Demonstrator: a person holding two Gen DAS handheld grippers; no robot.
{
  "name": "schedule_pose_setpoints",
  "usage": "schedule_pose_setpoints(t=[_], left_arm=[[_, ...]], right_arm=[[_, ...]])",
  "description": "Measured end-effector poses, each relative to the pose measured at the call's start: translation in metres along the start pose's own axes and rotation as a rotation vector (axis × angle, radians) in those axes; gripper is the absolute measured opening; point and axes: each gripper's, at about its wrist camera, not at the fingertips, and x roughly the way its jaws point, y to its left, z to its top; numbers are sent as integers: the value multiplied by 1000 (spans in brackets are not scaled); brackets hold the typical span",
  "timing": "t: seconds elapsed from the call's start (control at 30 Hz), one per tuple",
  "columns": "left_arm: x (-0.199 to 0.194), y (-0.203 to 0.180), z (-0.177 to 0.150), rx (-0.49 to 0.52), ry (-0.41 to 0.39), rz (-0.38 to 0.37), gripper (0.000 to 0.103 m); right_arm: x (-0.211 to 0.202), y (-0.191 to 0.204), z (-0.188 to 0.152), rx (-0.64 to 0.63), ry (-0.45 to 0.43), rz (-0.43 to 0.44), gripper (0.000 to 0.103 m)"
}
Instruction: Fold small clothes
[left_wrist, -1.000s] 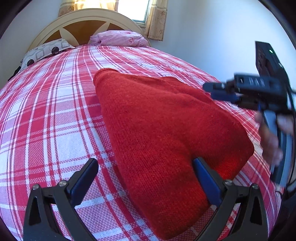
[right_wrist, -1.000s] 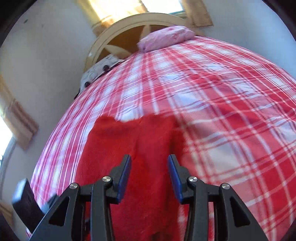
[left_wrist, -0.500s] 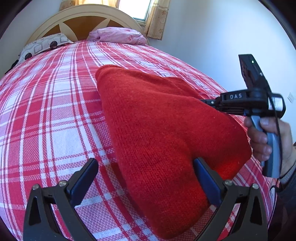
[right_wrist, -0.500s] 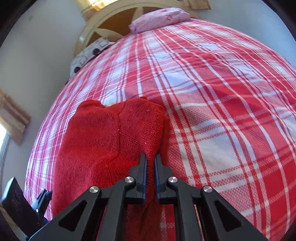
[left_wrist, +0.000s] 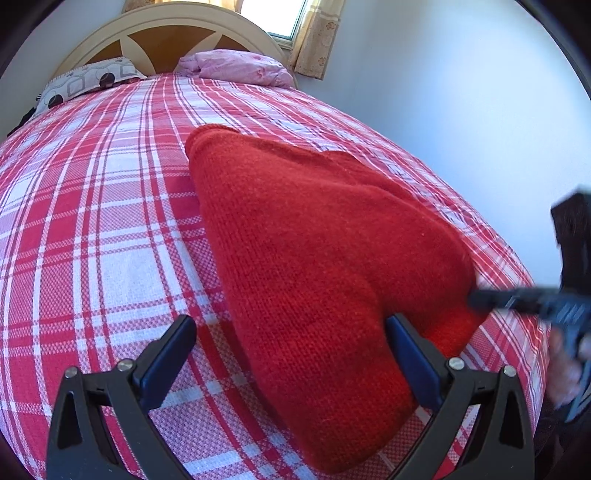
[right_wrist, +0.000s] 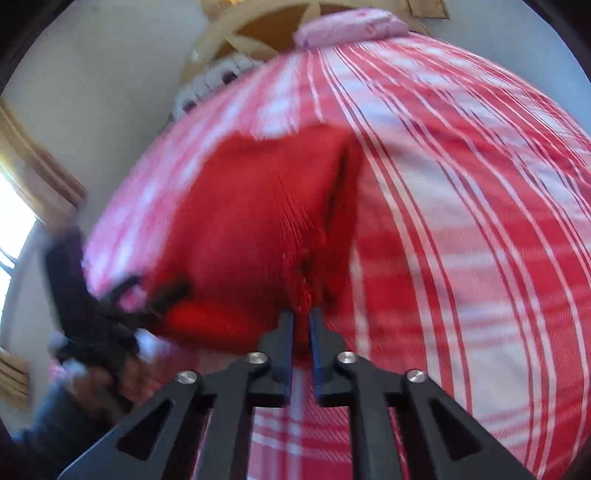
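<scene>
Garment: red knit (left_wrist: 314, 258) flat on plaid bed (left_wrist: 92, 221), near edge.
Left gripper (left_wrist: 291, 354): jaws wide, straddling near corner, holding nothing.
Right gripper (right_wrist: 302, 332): jaws nearly closed, apparently pinching knit's right edge; blurred.

Black gripper (left_wrist: 291, 354) frames, blue pads (left_wrist: 168, 350), silver screws (left_wrist: 125, 364).

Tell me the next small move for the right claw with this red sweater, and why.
Probably lift and carry that edge across toward the left side. The right claw is shut on the near edge of the red sweater, while the left claw is open, straddling the sweater's near corner on the plaid bedspread.
</scene>
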Motion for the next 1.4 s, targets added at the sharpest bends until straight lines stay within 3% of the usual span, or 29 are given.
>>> schedule_pose_setpoints(t=[0.23,0.3,0.33,0.37,0.5,0.67,0.77,0.87,1.13,1.23,1.4], left_arm=[[-7,-10,-6,45,5,19,103],[-12,-8,-5,40,-13,26,103],[-14,-8,-5,37,-14,27,103],[-16,-6,-5,31,-15,27,103],[-21,2,-5,-20,-17,-3,103],[-12,26,6,-195,4,-85,103],[3,31,8,-231,37,-117,103],[8,20,9,-169,38,-91,103],[18,5,7,-79,62,-95,103],[24,0,8,-48,93,-111,103],[28,-4,9,-23,119,-104,103]], right_arm=[[-7,-7,-3,-13,7,56,11],[-14,-13,3,-2,-15,79,32],[-17,-16,6,6,-28,91,50],[-23,-21,12,19,-60,112,55],[-24,-35,50,63,-143,164,55],[13,-53,95,144,-119,197,63],[40,-69,114,216,-89,208,63],[63,-81,125,271,-62,229,63],[86,-77,139,216,-66,296,62],[90,-72,136,179,-49,260,52],[96,-90,136,267,-43,319,28]])
